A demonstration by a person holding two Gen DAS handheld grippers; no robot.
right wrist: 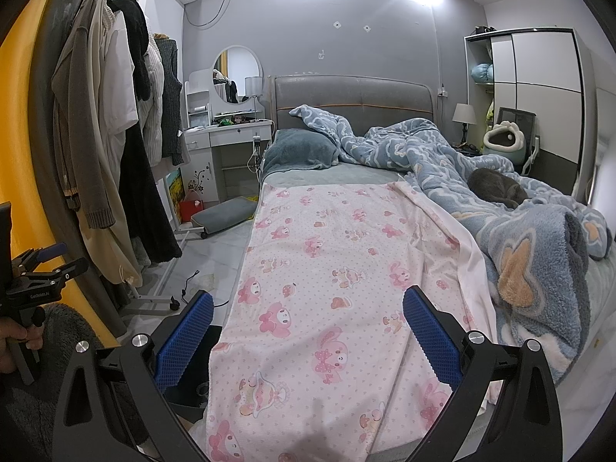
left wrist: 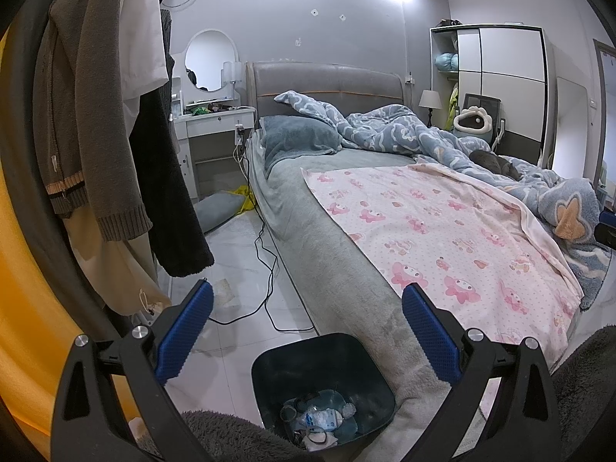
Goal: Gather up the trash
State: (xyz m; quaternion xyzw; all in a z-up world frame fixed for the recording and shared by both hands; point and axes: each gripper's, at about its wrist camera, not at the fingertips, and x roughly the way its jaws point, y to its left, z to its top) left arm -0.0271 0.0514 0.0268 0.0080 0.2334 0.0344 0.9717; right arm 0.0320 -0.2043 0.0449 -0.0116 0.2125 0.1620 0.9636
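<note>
A dark bin (left wrist: pixel 269 369) stands on the floor against the bed's foot corner, with a plastic bottle and other trash (left wrist: pixel 319 419) at its bottom. My left gripper (left wrist: pixel 308 308) hangs open above it, nothing between its blue pads. A crumpled pale scrap (left wrist: pixel 225 292) lies on the tiles beyond, near a black cable (left wrist: pixel 265 269). In the right wrist view my right gripper (right wrist: pixel 308 308) is open and empty over the pink patterned sheet (right wrist: pixel 319 261). The same scrap (right wrist: pixel 206 281) shows on the floor, and the left gripper (right wrist: pixel 63 258) is at the far left, held in a hand.
The bed (left wrist: pixel 331 254) fills the right side, with a blue duvet (right wrist: pixel 442 154) and a grey cat (right wrist: pixel 496 188) curled on it. Hanging clothes (left wrist: pixel 115 134) on a wheeled rack (right wrist: pixel 154 300) crowd the left. A grey cushion (left wrist: pixel 217 208) lies by the dressing table (left wrist: pixel 215 123).
</note>
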